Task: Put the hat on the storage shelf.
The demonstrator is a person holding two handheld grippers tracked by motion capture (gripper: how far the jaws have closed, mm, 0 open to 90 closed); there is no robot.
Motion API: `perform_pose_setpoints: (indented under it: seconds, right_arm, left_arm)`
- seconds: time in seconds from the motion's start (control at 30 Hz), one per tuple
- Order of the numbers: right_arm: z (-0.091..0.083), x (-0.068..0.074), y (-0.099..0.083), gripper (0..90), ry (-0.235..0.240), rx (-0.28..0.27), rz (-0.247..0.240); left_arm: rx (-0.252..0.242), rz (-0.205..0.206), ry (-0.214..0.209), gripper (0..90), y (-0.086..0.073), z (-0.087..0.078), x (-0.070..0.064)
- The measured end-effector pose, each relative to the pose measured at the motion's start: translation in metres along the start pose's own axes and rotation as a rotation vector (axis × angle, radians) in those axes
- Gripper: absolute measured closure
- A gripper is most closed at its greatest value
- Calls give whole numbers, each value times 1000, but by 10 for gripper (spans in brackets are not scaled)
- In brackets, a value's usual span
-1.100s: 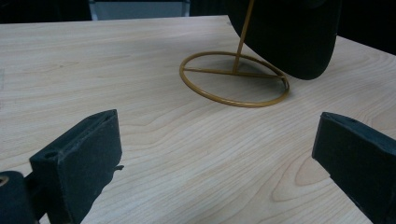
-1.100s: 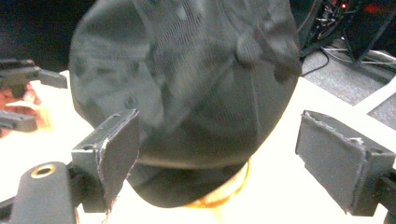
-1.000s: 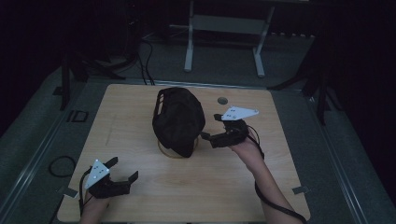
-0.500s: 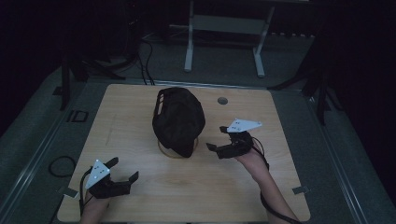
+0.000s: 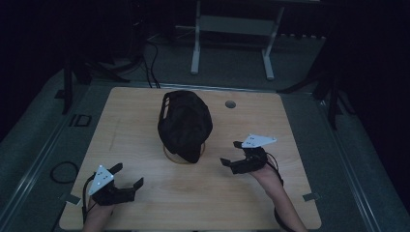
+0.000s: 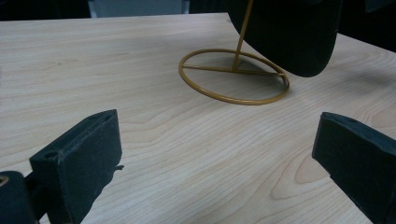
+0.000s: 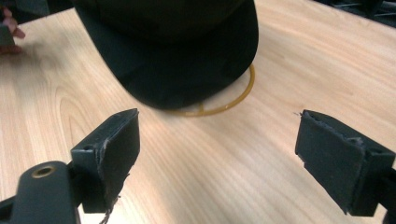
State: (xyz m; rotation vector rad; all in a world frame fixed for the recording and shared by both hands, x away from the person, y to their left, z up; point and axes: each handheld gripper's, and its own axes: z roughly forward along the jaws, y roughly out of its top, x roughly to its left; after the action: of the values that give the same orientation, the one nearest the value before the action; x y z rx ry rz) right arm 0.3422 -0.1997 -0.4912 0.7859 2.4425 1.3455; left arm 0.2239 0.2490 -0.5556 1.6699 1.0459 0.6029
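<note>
Dark floor lies all around a light wooden table (image 5: 145, 203), and the legs of a metal frame (image 5: 232, 43) stand on the floor behind it. Black cables (image 5: 150, 63) run across the floor near the far left corner. A small round hole (image 5: 230, 104) sits in the table top near its far edge.

On the middle of the table a black cap (image 5: 184, 123) hangs on a thin gold wire stand (image 6: 233, 77). The stand has a round ring at the bottom that lies flat on the wood, and the cap's brim points down toward the person.

A right gripper (image 5: 235, 154) rests on the table just to the right of the cap, not touching it. Its jaws are wide apart with nothing between them. A left gripper (image 5: 128, 176) sits near the front left of the table, well away from the cap. Its jaws are wide apart too, with bare wood between them.
</note>
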Motion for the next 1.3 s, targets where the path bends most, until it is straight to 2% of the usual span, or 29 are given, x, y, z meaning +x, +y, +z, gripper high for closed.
perform_pose_setpoints:
  seconds: [0.3,0.47,0.7,0.83,0.9,1.0,1.17,1.3]
  right_arm:
    - [-2,-2,-26,134,7,21,16]
    - [-5,-2,-41,139,-30,43,33]
    - [-9,-1,-58,138,-40,46,25]
    - [-12,-1,-68,138,-73,36,30]
    - [-15,-1,-72,138,-93,38,17]
    - [-18,-1,-78,138,-89,32,27]
    - [-24,-1,-85,138,-89,54,29]
    - [-29,-2,-92,138,-117,60,42]
  left_arm:
    - [0,6,3,21,0,-1,0]
    - [5,3,0,21,0,0,0]
    - [2,4,3,22,0,0,0]
    - [1,5,3,21,-1,0,0]
    - [2,5,5,22,-1,0,1]
    - [3,5,5,21,-1,0,0]
    - [2,3,6,22,-1,0,1]
    - [1,3,6,22,-1,0,1]
